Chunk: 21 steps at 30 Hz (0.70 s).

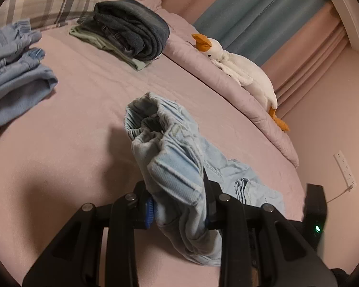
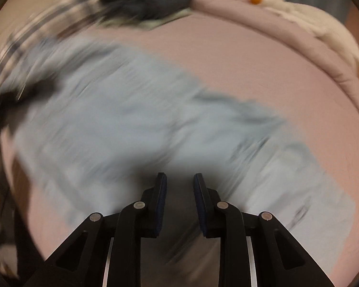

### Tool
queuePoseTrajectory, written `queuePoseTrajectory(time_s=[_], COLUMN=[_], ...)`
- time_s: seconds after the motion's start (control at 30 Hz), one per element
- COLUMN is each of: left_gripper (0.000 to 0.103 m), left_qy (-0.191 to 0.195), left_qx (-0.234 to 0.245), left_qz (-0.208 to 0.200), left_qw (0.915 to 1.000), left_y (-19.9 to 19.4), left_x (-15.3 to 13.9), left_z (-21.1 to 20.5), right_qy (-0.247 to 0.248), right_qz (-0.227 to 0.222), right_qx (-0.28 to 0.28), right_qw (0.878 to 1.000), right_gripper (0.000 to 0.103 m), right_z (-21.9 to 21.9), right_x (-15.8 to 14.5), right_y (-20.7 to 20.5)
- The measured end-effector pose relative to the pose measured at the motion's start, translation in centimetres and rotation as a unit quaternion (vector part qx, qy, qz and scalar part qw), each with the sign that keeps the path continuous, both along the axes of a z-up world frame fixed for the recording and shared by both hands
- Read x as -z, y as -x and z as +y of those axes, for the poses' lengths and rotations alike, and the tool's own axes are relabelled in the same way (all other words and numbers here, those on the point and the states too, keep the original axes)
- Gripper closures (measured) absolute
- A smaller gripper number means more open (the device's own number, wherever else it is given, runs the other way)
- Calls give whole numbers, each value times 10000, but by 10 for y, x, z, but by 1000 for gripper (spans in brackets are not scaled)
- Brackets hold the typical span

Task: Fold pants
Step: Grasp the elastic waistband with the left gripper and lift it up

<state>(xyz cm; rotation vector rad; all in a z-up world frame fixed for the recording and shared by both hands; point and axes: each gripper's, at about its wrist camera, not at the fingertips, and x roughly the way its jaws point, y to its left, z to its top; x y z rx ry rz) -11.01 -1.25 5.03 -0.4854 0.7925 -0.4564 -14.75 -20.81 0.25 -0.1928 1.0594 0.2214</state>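
Pants of pale blue denim lay bunched on the pink bed sheet, and we had their elastic waistband pinched in our left gripper, the cloth rising at twelve o'clock from the jaws and drooping below them. In the right wrist view the same pants sprawled, heavily blurred, across the sheet from nine to four o'clock. Our right gripper hovered above them with its jaws apart and nothing between the pads. At ten o'clock in the left view lay folded light-blue trousers; at eleven sat a dark folded stack beside a plaid pillow. A plush goose rested on the rolled quilt at two o'clock
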Motion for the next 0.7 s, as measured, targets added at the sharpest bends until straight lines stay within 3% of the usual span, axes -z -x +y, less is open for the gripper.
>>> queuePoseTrajectory(time_s=[0.17,0.37,0.43,0.5,0.6,0.7], left_gripper=[73,74,74,74,74,73], left_qy=[-101,-262,-326,-422,-494,-575], left_qx=[62,159,214,261,305,385], left_qz=[-50,-193,-286,-366,-421,-523], left_qw=[9999,9993,9988,9981,9974,9962], left_y=[-2,4,7,9,11,14], left_x=[-4,-13,-19,-25,-32,-41], left_z=[0,-7,-10,-15,-23,-31], right_qy=[125,1013,744,268,17,-208], right_qz=[20,-231,-245,-473,-884,-633], right_qx=[-152,-605,-601,-455,-29,271], right_qw=[9998,9928,9951,9975,9961,9974], right_gripper=[76,81,80,80,80,80], right_z=[18,51,48,37,18,-2], right_x=[-6,4,-5,-21,-35,-24], right_y=[32,77,82,92,97,86])
